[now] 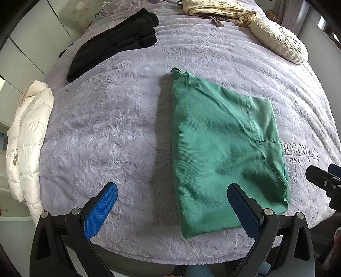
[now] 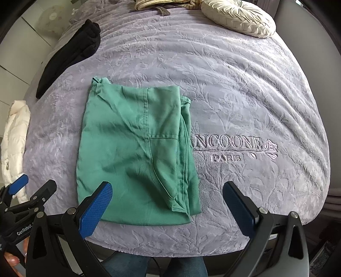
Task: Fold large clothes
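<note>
A green garment (image 1: 221,149) lies folded into a flat rectangle on the lilac bedspread (image 1: 110,119), near the bed's front edge. In the right wrist view the same green garment (image 2: 136,149) shows stacked layers along its right side. My left gripper (image 1: 172,189) hovers open above the bed's near edge, its right finger over the garment's lower part. My right gripper (image 2: 167,189) is also open, its left finger over the garment's lower left corner. Neither holds anything. The other gripper's body (image 2: 25,196) shows at the left of the right wrist view.
A folded black garment (image 1: 115,42) lies at the back left. A white puffer jacket (image 1: 25,136) hangs over the left edge. A cream round cushion (image 2: 238,17) and striped cloth (image 1: 219,8) sit at the head. The embroidered lettering (image 2: 228,147) marks bare bedspread to the right.
</note>
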